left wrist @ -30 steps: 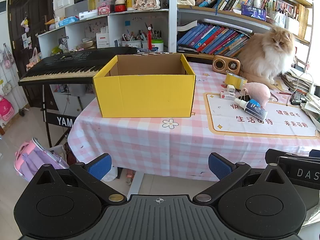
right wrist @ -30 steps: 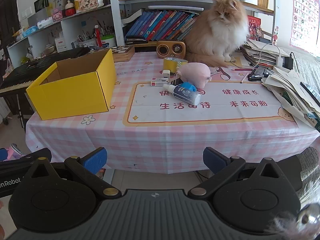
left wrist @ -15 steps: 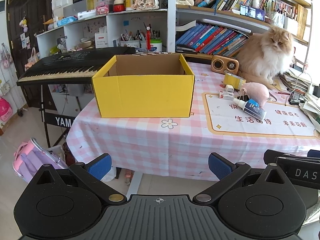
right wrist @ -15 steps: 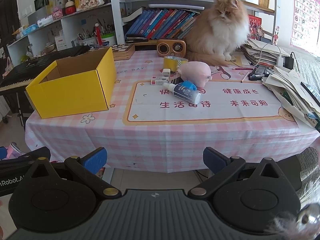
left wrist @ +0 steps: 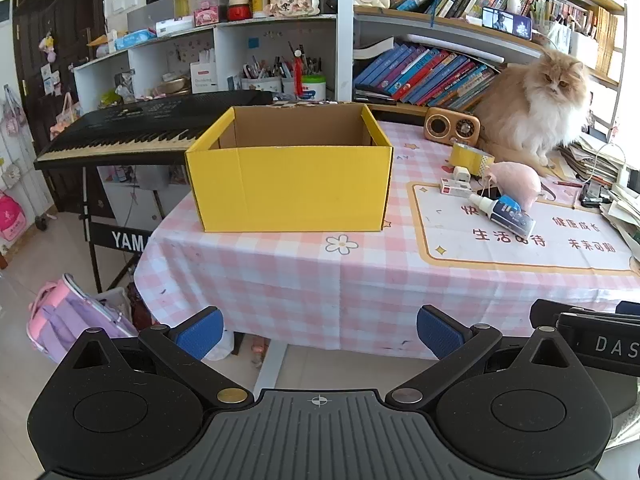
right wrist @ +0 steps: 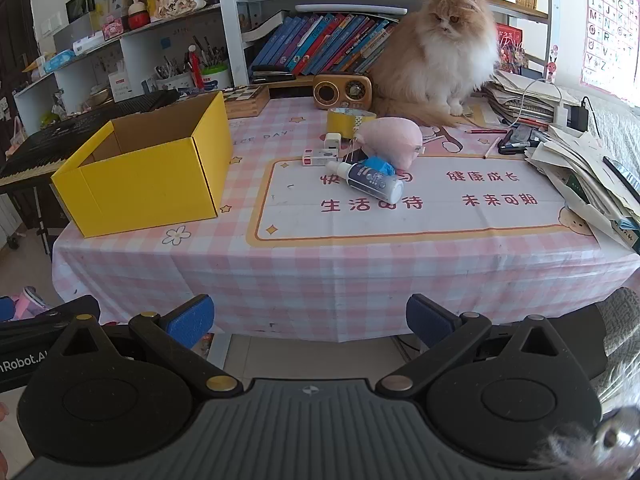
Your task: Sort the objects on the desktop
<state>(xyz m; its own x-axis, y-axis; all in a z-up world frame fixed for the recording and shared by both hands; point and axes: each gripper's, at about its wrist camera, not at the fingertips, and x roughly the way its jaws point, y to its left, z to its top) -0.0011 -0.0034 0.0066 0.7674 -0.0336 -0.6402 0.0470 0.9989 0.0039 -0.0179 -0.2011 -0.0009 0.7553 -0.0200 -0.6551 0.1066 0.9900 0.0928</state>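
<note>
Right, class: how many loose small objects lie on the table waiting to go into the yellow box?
5 visible: tape roll, white charger in front of it, small flat box, pink plush, spray bottle lying on the mat. More may hide behind the plush.

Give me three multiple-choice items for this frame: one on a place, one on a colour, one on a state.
1. Where does the open cardboard box stand on the pink checked tablecloth?
A. left of the small items
B. right of them
C. under the table

2. What colour is the outside of the box?
A. blue
B. yellow
C. green

3. How do the left claw and right claw stand?
A. both shut on items
B. one holds the bottle
C. both open, empty

Answers: 1 A, since the white squeeze bottle and pink plush toy lie to its right; 2 B, its outer walls are yellow; 3 C, blue pads sit wide apart with nothing between.
</note>
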